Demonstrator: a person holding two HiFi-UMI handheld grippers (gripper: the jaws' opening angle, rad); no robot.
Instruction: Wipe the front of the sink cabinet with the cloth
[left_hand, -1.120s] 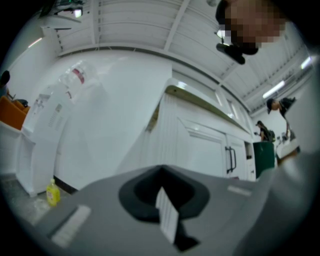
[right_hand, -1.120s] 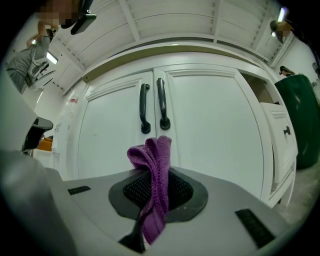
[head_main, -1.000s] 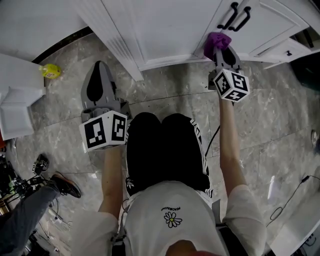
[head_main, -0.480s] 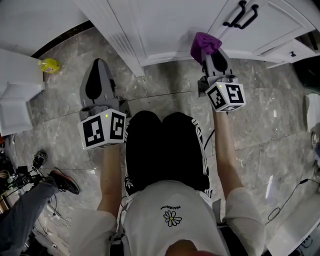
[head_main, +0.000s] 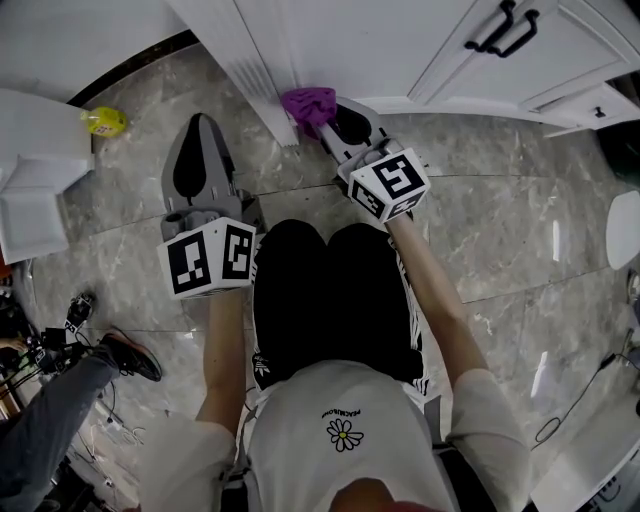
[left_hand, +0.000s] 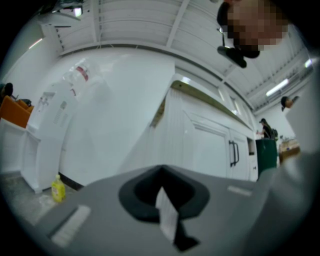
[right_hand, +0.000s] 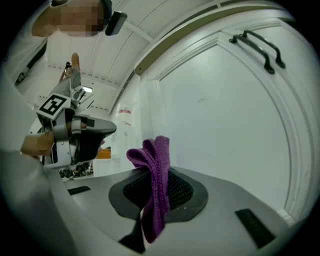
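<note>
1. The right gripper (head_main: 325, 120) has swept leftwards. A second ago it was at about 1 o'clock in the head view, under the pair of black door handles (head_main: 500, 30). Now it sits near 12 o'clock, at the foot of the white panelled sink cabinet (head_main: 340, 40), just beside its fluted corner post (head_main: 245, 70).
2. The purple knitted cloth (head_main: 308, 104) has travelled with it. The right gripper view shows the jaws clenched on the cloth's lower fold, and the rest stands up in a bunched tuft ahead of the jaws.
3. I read that as one pass along the lower edge of the door front, ending at its left limit. The upper panel probably remains to be done, though nothing here shows which parts are clean.
4. I cannot tell whether the cloth is pressing on the paint. From above it lies against the base edge, but the right gripper view shows the door panel a little off to 2 o'clock.
5. The right forearm is stretched out from 5 o'clock, angled across the knee towards 11 o'clock. Its marker cube faces up.
6. The left gripper (head_main: 200, 125) has not moved. It rests at 10 o'clock, low over the grey marble floor (head_main: 500, 220), with the forearm straight ahead. Its jaws are pressed together on nothing and point up at the cabinet's side.
7. A small yellow bottle (head_main: 103, 121) stands well apart at 10 o'clock, out of the wiping path.
</note>
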